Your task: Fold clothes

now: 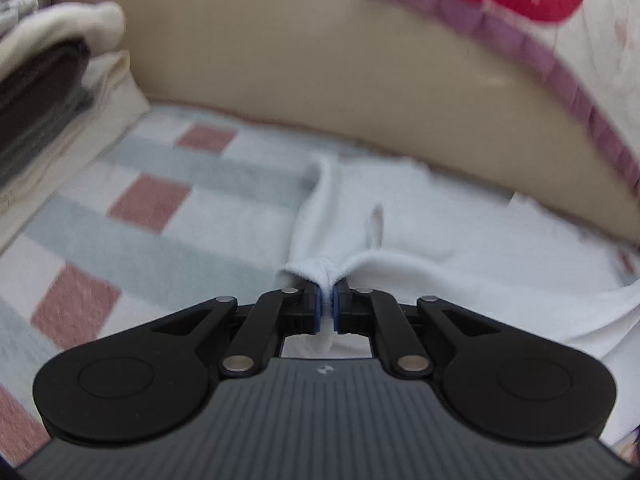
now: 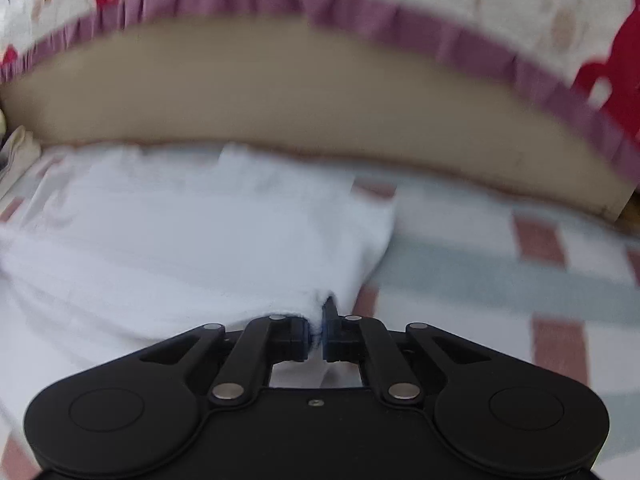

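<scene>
A white garment (image 1: 420,232) lies on a checked blanket (image 1: 160,216) with pink squares and grey bands. My left gripper (image 1: 327,300) is shut on the garment's near left edge, which bunches between the blue pads. In the right wrist view the same white garment (image 2: 200,240) spreads to the left. My right gripper (image 2: 318,332) is shut on its near right corner. Both views are blurred.
A beige padded board (image 1: 320,72) runs along the far side, topped by a cream cover with purple trim (image 1: 520,40) and red prints. A stack of folded cream and dark clothes (image 1: 52,92) sits at the far left.
</scene>
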The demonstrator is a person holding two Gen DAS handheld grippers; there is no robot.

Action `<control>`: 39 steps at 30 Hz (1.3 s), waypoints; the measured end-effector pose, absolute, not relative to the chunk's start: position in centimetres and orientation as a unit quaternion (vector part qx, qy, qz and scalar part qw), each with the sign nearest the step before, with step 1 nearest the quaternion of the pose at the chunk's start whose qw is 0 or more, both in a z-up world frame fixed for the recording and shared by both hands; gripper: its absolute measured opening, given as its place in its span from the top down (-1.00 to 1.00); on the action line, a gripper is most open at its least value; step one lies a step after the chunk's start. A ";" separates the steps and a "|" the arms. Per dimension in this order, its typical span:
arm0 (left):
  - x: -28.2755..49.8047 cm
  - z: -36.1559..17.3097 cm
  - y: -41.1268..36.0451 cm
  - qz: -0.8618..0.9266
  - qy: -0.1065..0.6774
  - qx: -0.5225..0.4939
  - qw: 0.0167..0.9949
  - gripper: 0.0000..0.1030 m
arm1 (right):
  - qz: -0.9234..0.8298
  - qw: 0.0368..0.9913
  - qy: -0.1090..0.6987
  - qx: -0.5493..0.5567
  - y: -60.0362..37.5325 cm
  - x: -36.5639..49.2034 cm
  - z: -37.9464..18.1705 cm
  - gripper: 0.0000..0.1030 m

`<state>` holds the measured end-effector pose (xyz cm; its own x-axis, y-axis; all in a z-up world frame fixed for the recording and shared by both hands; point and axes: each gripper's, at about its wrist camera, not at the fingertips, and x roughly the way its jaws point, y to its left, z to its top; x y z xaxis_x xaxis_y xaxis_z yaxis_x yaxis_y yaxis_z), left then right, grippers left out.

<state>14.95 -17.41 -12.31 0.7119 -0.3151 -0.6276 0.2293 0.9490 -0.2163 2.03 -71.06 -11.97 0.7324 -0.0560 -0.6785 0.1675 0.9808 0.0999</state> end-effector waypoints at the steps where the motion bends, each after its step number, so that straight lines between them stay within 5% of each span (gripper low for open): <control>1: 15.0 -11.6 -17.1 -0.147 0.335 -0.064 0.928 0.89 | -0.063 0.930 0.343 0.113 -72.1 1.9 -11.6 0.87; 2: 15.0 -11.1 -16.8 -0.143 0.328 -0.063 0.932 0.89 | -0.066 0.928 0.334 0.148 -73.1 1.9 -11.5 0.86; 4: 15.6 -11.5 -16.4 -0.129 0.334 -0.062 0.932 0.81 | -0.073 0.914 0.342 0.205 -75.3 2.7 -12.2 0.31; 6: 16.4 -12.4 -16.1 -0.111 0.350 -0.062 0.928 0.77 | -0.079 0.901 0.361 0.228 -76.7 3.4 -13.3 0.00; 8: 17.0 -13.2 -15.5 -0.091 0.366 -0.065 0.924 0.64 | -0.073 0.891 0.370 0.253 -77.7 3.7 -14.2 0.00; 11: 17.6 -13.3 -13.9 -0.069 0.370 -0.089 0.922 0.17 | -0.059 0.881 0.359 0.302 -78.7 3.5 -15.0 0.00; 16: 17.9 -12.8 -12.1 -0.085 0.369 -0.130 0.916 0.17 | -0.020 0.855 0.355 0.378 -80.2 3.4 -15.6 -0.10; 19: 17.9 -12.8 -13.0 -0.109 0.383 -0.087 0.913 0.17 | -0.032 0.854 0.401 0.329 -80.1 3.9 -15.4 -0.16; 26: 17.2 -13.3 -15.1 -0.197 0.402 -0.106 0.888 0.17 | 0.036 0.884 0.430 0.178 -76.9 2.8 -13.3 -0.16; 27: 17.2 -13.6 -15.3 -0.198 0.401 -0.116 0.887 0.22 | 0.039 0.888 0.415 0.192 -77.2 2.7 -13.2 -0.03; 28: 17.4 -13.9 -15.6 -0.192 0.407 -0.126 0.884 0.23 | 0.043 0.891 0.400 0.210 -77.5 2.6 -13.2 0.35; 30: 17.7 -14.6 -16.5 -0.183 0.426 -0.127 0.877 0.24 | 0.058 0.891 0.378 0.246 -78.2 2.7 -13.5 0.77; 35: 18.5 -14.8 -17.7 -0.166 0.405 -0.115 0.892 0.62 | 0.041 0.908 0.331 0.255 -78.4 3.3 -14.2 0.76; 39: 20.0 -14.8 -17.2 -0.135 0.378 -0.131 0.907 0.52 | 0.045 0.877 0.296 0.375 -79.4 4.2 -16.4 0.61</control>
